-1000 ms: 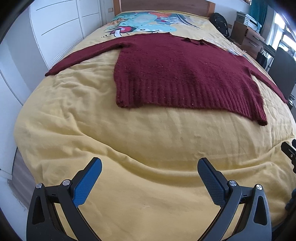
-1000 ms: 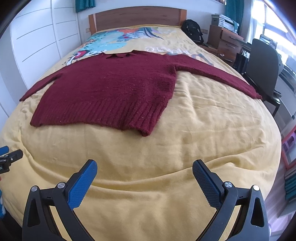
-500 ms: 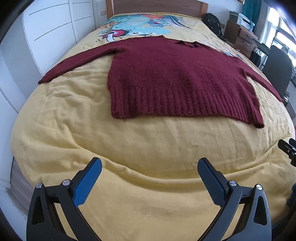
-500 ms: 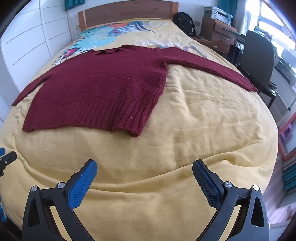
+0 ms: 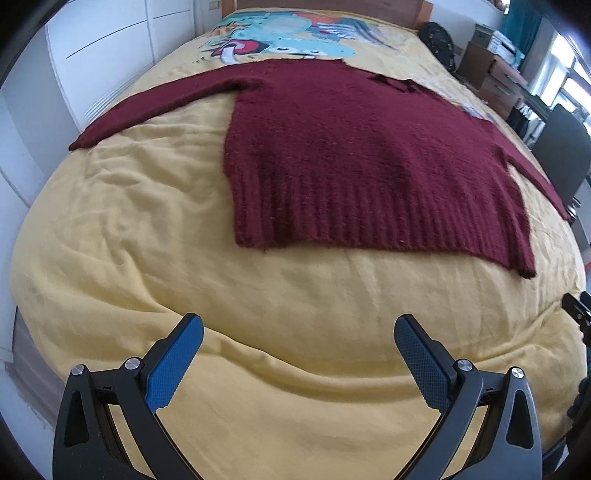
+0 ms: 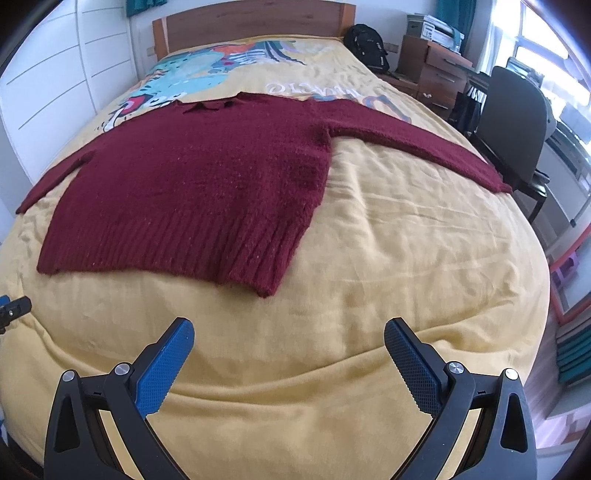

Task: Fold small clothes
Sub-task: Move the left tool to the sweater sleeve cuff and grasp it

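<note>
Your left hand-held gripper (image 5: 298,332) hangs over the foot of the bed with its blue-padded fingers (image 5: 173,363) spread wide and nothing between them, and your right hand-held gripper (image 6: 289,336) is the same: fully parted, empty, above bare cover. The dark red knitted wool sweater (image 5: 369,158) lies flat and face down or up, I cannot tell which, on the rumpled yellow cotton bedspread (image 5: 147,240), collar toward the wooden headboard (image 6: 251,18), ribbed hem (image 6: 177,254) nearest you, both sleeves stretched straight out toward the bed's sides. Nothing is folded yet, so the step in hand looks like the first approach. Take each gripper to its own side: the left toward the long left sleeve (image 5: 155,107), the right toward the right sleeve (image 6: 417,144), whose cuff reaches the bed edge near the black office chair (image 6: 517,125). Pinch only the knit, close to the cuff or at the shoulder seam, and keep the lower finger from scooping the bedspread, which is loose and wrinkled and will likely come up with the wool. Lift just enough to clear the body, carry the sleeve across, and lay it down flat without dragging; thick knit tends to stretch and shift the whole garment if pulled. Keep both sides even so later folds line up with the hem.
</note>
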A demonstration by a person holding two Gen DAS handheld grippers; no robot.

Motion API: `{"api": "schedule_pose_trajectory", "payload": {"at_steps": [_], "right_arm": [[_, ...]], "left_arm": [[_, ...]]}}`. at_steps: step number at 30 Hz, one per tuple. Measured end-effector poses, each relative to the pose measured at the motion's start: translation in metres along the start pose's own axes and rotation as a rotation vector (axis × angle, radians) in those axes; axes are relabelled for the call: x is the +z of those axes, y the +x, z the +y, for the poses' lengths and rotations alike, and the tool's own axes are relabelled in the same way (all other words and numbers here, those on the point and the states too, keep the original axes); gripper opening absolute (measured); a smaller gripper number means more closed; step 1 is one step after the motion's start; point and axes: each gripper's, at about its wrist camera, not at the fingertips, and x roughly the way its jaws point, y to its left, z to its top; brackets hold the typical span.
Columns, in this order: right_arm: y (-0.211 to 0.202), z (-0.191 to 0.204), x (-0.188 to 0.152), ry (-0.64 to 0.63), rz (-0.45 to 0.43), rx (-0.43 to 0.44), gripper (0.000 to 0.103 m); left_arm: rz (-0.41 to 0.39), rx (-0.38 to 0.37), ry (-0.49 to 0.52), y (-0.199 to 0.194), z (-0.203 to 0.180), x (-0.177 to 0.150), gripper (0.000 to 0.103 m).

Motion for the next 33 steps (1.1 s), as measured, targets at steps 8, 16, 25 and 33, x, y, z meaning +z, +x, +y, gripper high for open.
{"api": "schedule_pose_trajectory", "payload": {"at_steps": [8, 16, 25, 33], "right_arm": [[0.007, -0.001, 0.022, 0.015, -0.007, -0.031, 0.103], [0.025, 0.005, 0.046, 0.011, 0.0, -0.053, 0.103], [0.045, 0.008, 0.06, 0.01, 0.029, -0.068, 0.103], [0.061, 0.011, 0.07, -0.009, 0.05, -0.095, 0.103]], "left_arm": [[0.032, 0.027, -0.056, 0.014, 0.035, 0.013, 0.102], [0.007, 0.097, -0.181, 0.019, 0.097, 0.041, 0.102], [-0.103, 0.089, -0.363, 0.019, 0.185, 0.104, 0.102], [-0.133, 0.059, -0.524, 0.039, 0.275, 0.163, 0.102]]}}
